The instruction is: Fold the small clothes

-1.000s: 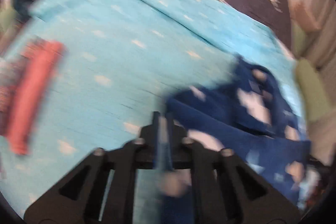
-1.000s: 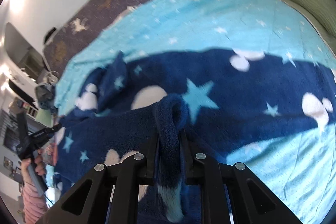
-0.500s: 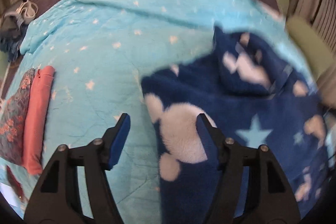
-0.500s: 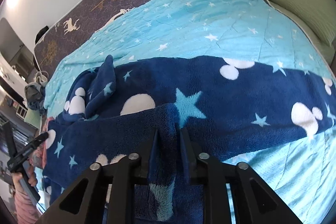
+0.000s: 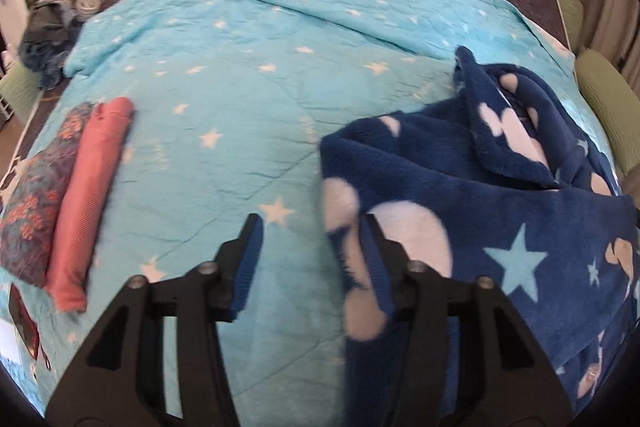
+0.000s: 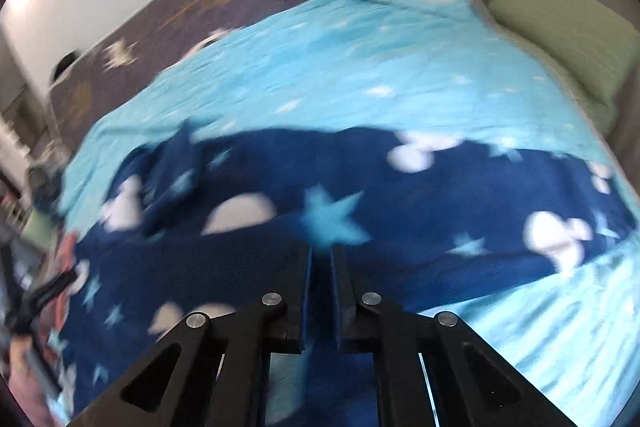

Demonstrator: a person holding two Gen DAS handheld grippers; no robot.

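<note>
The left gripper (image 5: pixel 312 259) stands about half open over the light blue star-print blanket (image 5: pixel 248 75); its 2 jaws are well apart and clamp nothing; the edge of the navy fleece garment (image 5: pixel 460 195) lies in the gap and brushes the inside of the right-hand pad, while the left-hand pad hangs over bare blanket; so this gripper is released, with the cloth only touching 1 side.

The right gripper (image 6: pixel 321 267) is clenched; its 2 pads stand almost together with only a thin slit between them; the frame is blurred, and no fold of cloth shows in that slit; the tips sit low over the navy fleece garment (image 6: pixel 360 187), but I cannot tell whether they touch it.

The garment, printed with white mouse-head shapes and pale stars, lies spread across the blanket on the bed; in the left wrist view it fills the right side, with a turned-up flap near its far corner; in the right wrist view it runs as a broad band from left to right.

A folded coral cloth (image 5: pixel 90 195) lies at the left edge of the blanket, touching a folded floral cloth (image 5: pixel 32 203) beside it; both are well apart from the garment; green cushions (image 6: pixel 560 27) sit at the bed's right side.
</note>
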